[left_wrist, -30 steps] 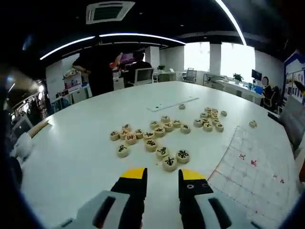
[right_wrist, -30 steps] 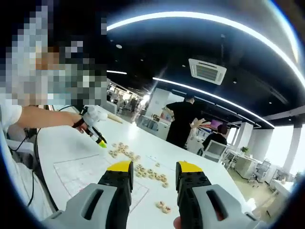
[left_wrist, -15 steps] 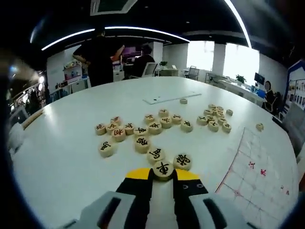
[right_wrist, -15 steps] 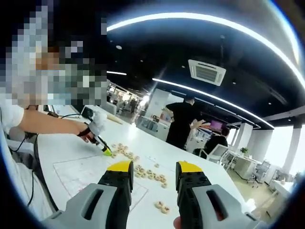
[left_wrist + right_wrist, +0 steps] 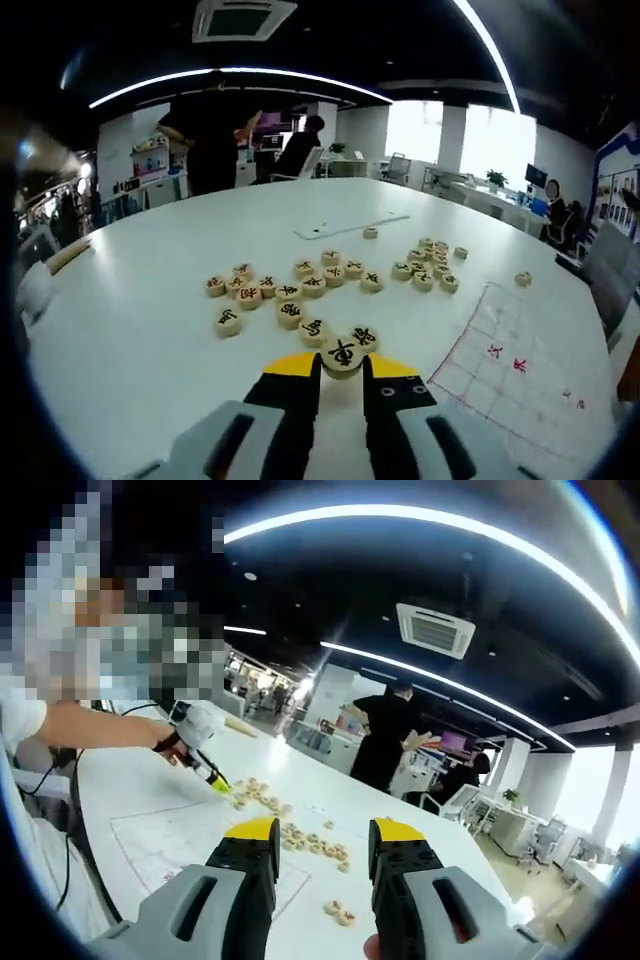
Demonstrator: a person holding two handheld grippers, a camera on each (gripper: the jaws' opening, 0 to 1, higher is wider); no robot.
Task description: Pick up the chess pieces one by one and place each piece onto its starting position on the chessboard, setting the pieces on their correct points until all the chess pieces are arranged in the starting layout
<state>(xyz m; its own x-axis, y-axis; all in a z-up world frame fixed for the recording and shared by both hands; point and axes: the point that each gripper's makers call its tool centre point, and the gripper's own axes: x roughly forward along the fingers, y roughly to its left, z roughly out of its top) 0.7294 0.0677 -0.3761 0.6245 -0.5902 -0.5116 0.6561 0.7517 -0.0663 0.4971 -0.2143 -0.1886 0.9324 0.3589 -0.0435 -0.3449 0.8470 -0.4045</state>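
Left claw (image 5: 341, 365) pinching chess piece (image 5: 342, 354) beside chessboard (image 5: 520, 375) edge; right claw (image 5: 323, 840) spread, aloft

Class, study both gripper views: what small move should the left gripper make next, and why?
Probably carry the chess piece right to the chessboard. The left gripper is shut on that piece, and the board's grid looks bare. The right gripper hangs open.

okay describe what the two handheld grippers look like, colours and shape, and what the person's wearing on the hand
Both the left gripper and the right gripper have light grey bodies with dark slots, black jaws and yellow tips. In the right gripper view, the hand holding the left gripper wears a white glove below a white short sleeve, and a dark cable trails nearby.
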